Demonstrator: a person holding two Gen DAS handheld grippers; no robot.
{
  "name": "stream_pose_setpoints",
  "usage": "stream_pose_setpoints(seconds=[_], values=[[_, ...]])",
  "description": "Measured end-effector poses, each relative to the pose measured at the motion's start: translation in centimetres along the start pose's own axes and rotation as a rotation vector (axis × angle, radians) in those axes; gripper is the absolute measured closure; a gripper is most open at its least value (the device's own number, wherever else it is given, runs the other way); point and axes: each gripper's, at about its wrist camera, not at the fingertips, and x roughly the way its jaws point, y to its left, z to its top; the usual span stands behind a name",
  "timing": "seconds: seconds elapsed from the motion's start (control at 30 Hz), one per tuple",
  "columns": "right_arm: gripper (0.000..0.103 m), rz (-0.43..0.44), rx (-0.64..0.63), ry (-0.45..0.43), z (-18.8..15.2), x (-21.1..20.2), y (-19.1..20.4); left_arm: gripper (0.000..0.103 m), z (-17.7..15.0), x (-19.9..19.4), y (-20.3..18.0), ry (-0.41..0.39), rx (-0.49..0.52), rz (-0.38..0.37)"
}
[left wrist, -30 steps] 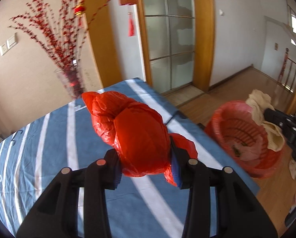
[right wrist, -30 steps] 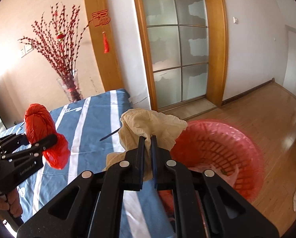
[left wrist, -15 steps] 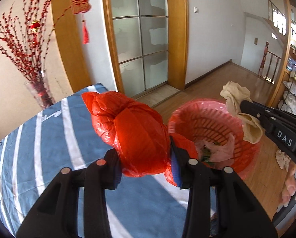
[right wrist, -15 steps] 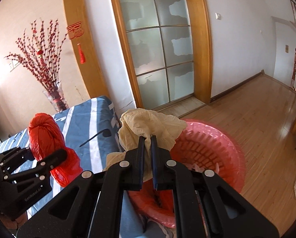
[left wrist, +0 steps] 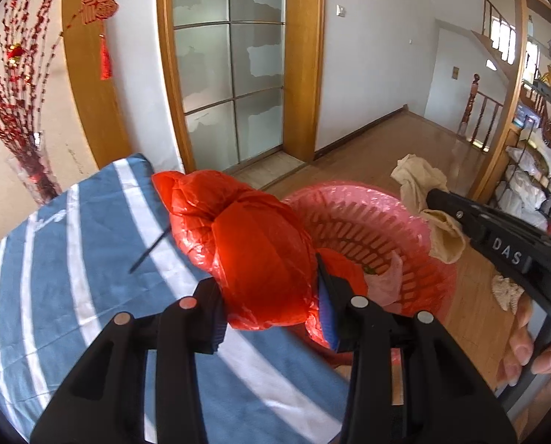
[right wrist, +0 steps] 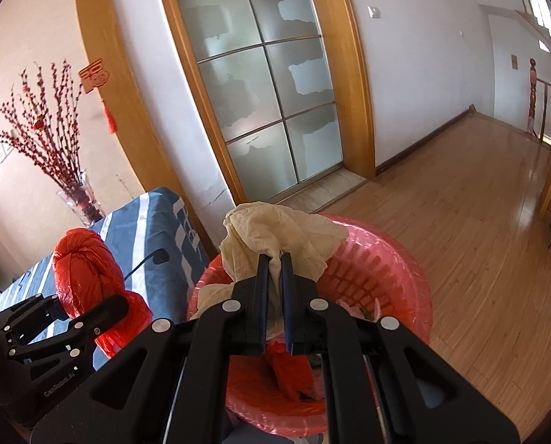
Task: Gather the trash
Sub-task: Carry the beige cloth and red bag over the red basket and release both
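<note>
Risk first, left to right.

Left gripper (left wrist: 271, 314): your jaws hold the red bag (left wrist: 253, 255) about a third open, pinched at its near bottom end. The bulk stands proud of the tips, so it's top-heavy. In the left view it hangs over the counter (left wrist: 72, 266) edge, with the bin (left wrist: 416, 244) rim at about 2 o'clock from it. Release now and I'd expect it to hit the rim or the counter edge and roll to the floor. The slick film could also slip out if you swing fast.

Bag's long axis runs from the jaws up toward 11 o'clock, knotted end farthest from you.

Right gripper (right wrist: 273, 296): jaws almost fully closed on a fold of the cream rag (right wrist: 275, 240), thin grip. It's over the bin, toward the near-left rim. Its loose tail drapes toward 8 o'clock near the rim, so it may hang over the edge on release. The rag bunches upward from the tips, toward 12 o'clock, with no clean axis.

Both tools close on one bin: watch for a clash. Drop the rag first and get the bag past the rim.
</note>
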Motion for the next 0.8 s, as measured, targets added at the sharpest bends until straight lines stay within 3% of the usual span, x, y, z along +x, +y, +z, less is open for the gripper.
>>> stream_pose_setpoints(seconds=[0.23, 0.4, 0.5, 0.57, 0.8], values=[[0.096, 0.009, 0.056, 0.008, 0.6, 0.5, -2.6, 0.063, 0.9, 2.2, -1.4, 0.015, -0.022, -0.101], [0.091, 0.027, 0.117, 0.012, 0.8, 1.0, -4.5, 0.059, 1.3, 4.0, -2.4, 0.032, -0.029, -0.132], [0.082, 0.030, 0.138, 0.015, 0.8, 1.1, -5.3, 0.053, 1.2, 5.1, -2.7, 0.053, -0.030, -0.131], [0.070, 0.030, 0.151, 0.012, 0.7, 1.0, -5.7, 0.050, 1.1, 5.8, -2.7, 0.070, -0.034, -0.126], [0.055, 0.007, 0.153, -0.006, 0.3, 0.3, -6.0, 0.043, 0.2, 6.4, -1.8, 0.087, -0.052, -0.114]])
